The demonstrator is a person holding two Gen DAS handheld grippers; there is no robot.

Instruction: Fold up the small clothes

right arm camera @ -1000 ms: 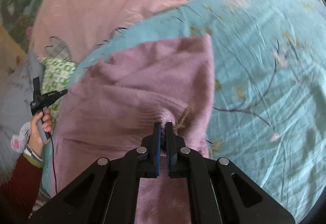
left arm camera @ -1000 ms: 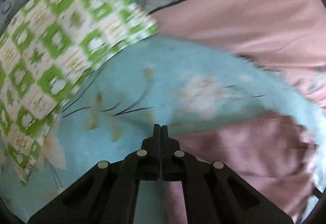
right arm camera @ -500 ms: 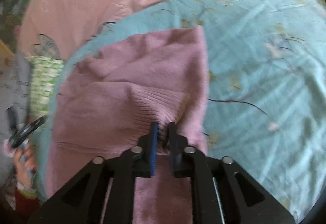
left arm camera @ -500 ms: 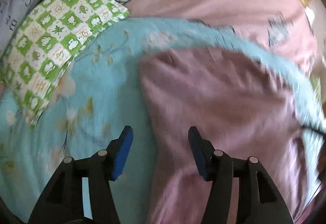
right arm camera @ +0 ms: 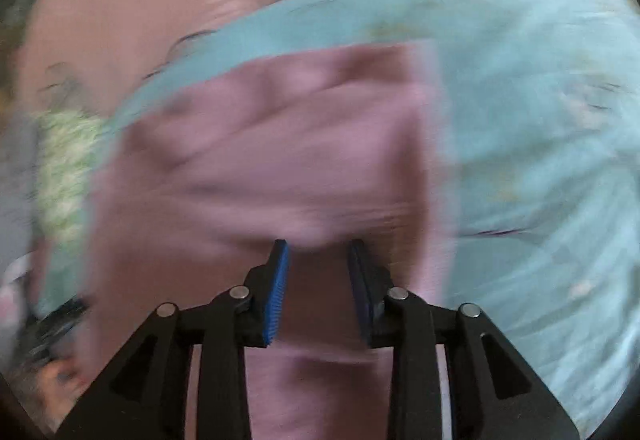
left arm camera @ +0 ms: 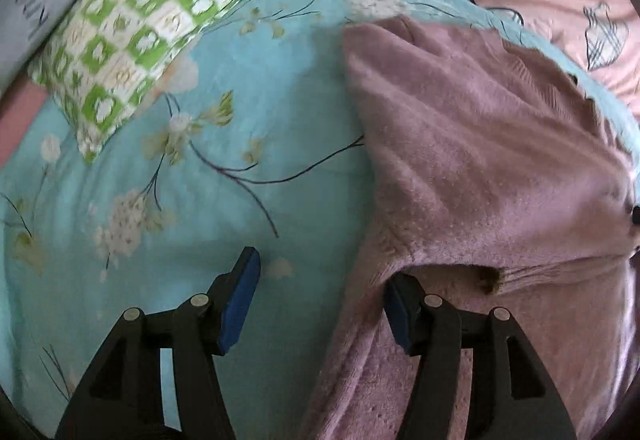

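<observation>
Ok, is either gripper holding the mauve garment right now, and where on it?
Neither. The left gripper is opening over the mauve garment edge, pads clear. The right gripper stands open above the garment's middle.

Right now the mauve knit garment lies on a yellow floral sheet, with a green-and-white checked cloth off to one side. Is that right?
Not quite: the floral sheet is light blue, not yellow, as the left wrist view shows. The mauve knit garment does lie on it, with the green-and-white checked cloth off to one side.
</observation>
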